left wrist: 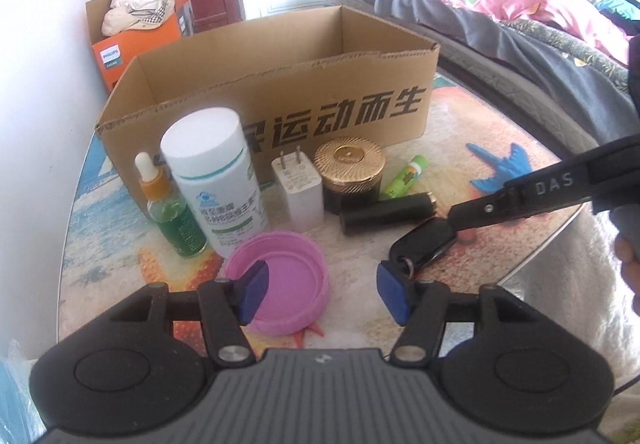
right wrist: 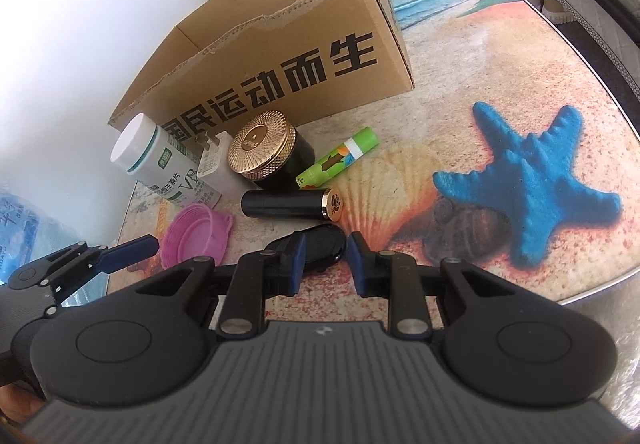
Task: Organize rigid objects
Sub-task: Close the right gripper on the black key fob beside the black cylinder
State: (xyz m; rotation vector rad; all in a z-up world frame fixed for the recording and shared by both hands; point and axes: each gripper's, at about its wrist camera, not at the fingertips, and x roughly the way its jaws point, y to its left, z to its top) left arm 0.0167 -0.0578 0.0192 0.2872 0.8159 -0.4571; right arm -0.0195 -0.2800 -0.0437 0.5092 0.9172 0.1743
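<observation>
An open cardboard box [left wrist: 280,92] stands at the back of the table. In front of it stand a green dropper bottle [left wrist: 172,212], a white pill bottle [left wrist: 216,180], a white charger plug [left wrist: 298,190] and a black jar with a gold lid [left wrist: 350,172]. A green tube [left wrist: 406,178], a black cylinder [left wrist: 386,212], a black car key [left wrist: 424,244] and a pink lid [left wrist: 280,288] lie near them. My left gripper [left wrist: 322,294] is open, its left pad over the pink lid. My right gripper [right wrist: 324,264] is open, its jaws on either side of the car key [right wrist: 320,248].
The table [right wrist: 520,84] carries a beach print with a blue starfish. A bed with pink and grey bedding [left wrist: 500,4] stands to the right. A second cardboard box with an orange box and cloth [left wrist: 140,24] sits by the wall and a red door.
</observation>
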